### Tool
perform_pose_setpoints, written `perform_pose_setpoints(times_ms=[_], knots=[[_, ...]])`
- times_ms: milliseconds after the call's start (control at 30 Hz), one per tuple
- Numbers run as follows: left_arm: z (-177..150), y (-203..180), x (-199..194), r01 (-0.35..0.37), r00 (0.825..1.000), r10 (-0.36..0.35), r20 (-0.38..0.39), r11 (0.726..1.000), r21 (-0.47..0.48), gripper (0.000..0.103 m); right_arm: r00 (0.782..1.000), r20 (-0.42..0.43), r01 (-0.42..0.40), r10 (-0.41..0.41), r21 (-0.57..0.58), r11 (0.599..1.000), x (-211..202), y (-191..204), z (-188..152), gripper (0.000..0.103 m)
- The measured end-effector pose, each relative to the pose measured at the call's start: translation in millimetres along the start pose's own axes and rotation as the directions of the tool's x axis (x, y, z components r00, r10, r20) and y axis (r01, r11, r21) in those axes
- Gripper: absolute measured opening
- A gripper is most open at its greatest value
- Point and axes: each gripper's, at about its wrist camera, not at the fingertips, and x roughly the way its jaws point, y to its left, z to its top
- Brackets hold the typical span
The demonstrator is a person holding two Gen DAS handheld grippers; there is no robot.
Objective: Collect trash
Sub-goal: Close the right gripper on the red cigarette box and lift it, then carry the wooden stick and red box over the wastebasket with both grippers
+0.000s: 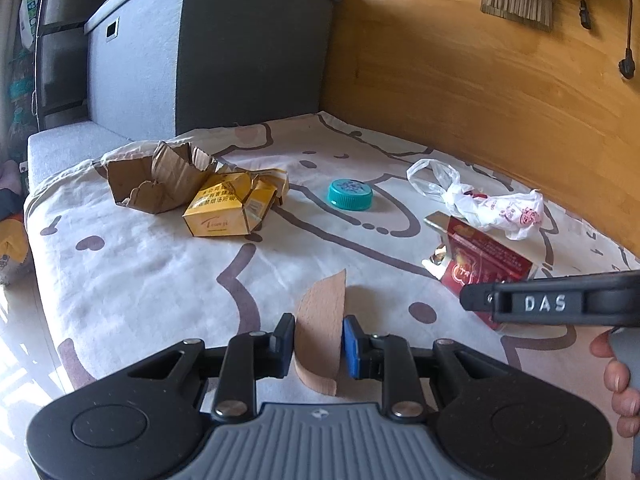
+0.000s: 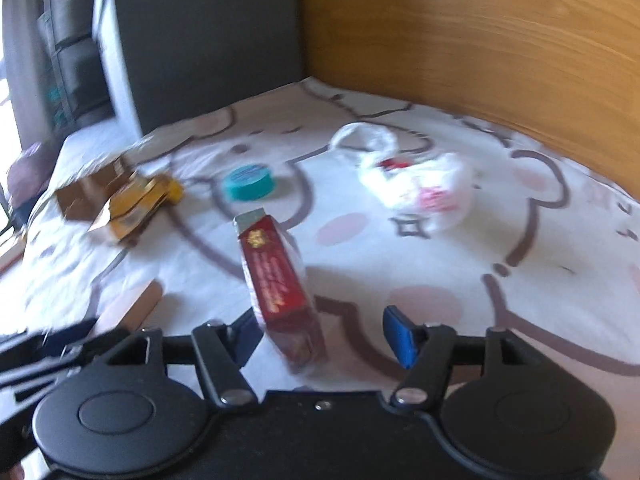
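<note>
Wooden piece (image 1: pixel 320 328) pinched by left fingers (image 1: pixel 285 338); right fingers (image 2: pixel 400 336) apart.

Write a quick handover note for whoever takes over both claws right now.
Left claw: shut on a wooden piece.
Right claw: open around the red carton, right pad clear of it, no grip yet.
On the bedsheet: torn cardboard, yellow carton, teal cap, plastic bag.
Done: nothing seen binned.
Left: grip the red carton, collect the rest.

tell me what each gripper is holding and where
Left gripper clamps the wooden piece by its flat sides. Right gripper holds nothing; the red pack stands between open jaws.
</note>
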Motion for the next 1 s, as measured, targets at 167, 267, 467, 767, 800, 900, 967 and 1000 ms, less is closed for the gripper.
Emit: perform_pose_setpoints(times_ms=[167, 267, 467, 767, 800, 900, 967, 1000], knots=[[0.2, -1.2, 0.9, -0.005, 1.0, 0.005, 0.002, 1.0, 0.0, 0.027, 1.0, 0.009, -0.012, 0.012, 0.003, 1.0, -3.6, 3.5, 2.1, 0.037], [0.0, -0.5, 0.8, -0.004, 1.0, 0.004, 0.003, 1.0, -0.004, 0.027, 1.0, 0.028, -0.002, 0.002, 0.016, 1.0, -8.2, 1.5, 5.4, 0.024], [0.7, -1.4, 2.4, -0.007, 1.0, 0.007, -0.002, 1.0, 0.012, 0.027, 0.999, 0.033, -0.025, 0.024, 0.007, 1.0, -10.8, 6.0, 6.7, 0.023], [5.4, -0.4, 6.2, -0.012, 0.999, 0.012, -0.046, 1.0, -0.008, 0.028, 1.0, -0.003, -0.02, 0.02, -0.032, 0.999, -5.7, 16.0, 4.5, 0.023], [5.4, 0.3, 6.2, -0.009, 0.999, 0.009, -0.048, 1.0, -0.011, 0.028, 1.0, -0.006, -0.017, 0.017, -0.035, 0.999, -5.4, 16.9, 4.5, 0.023], [3.3, 2.9, 4.9, 0.0, 1.0, -0.001, -0.025, 1.0, -0.028, 0.027, 1.0, -0.008, -0.015, 0.014, -0.035, 0.999, -5.6, 17.4, 4.8, 0.023], [2.7, 5.3, 3.5, 0.007, 1.0, -0.008, -0.013, 0.999, -0.054, 0.026, 1.0, -0.005, -0.023, 0.023, -0.031, 0.999, -6.4, 17.4, 5.3, 0.022], [3.8, 5.5, 2.7, 0.007, 1.0, -0.007, -0.009, 0.998, -0.06, 0.026, 1.0, 0.0, -0.028, 0.028, -0.029, 0.999, -7.6, 17.7, 5.7, 0.022]])
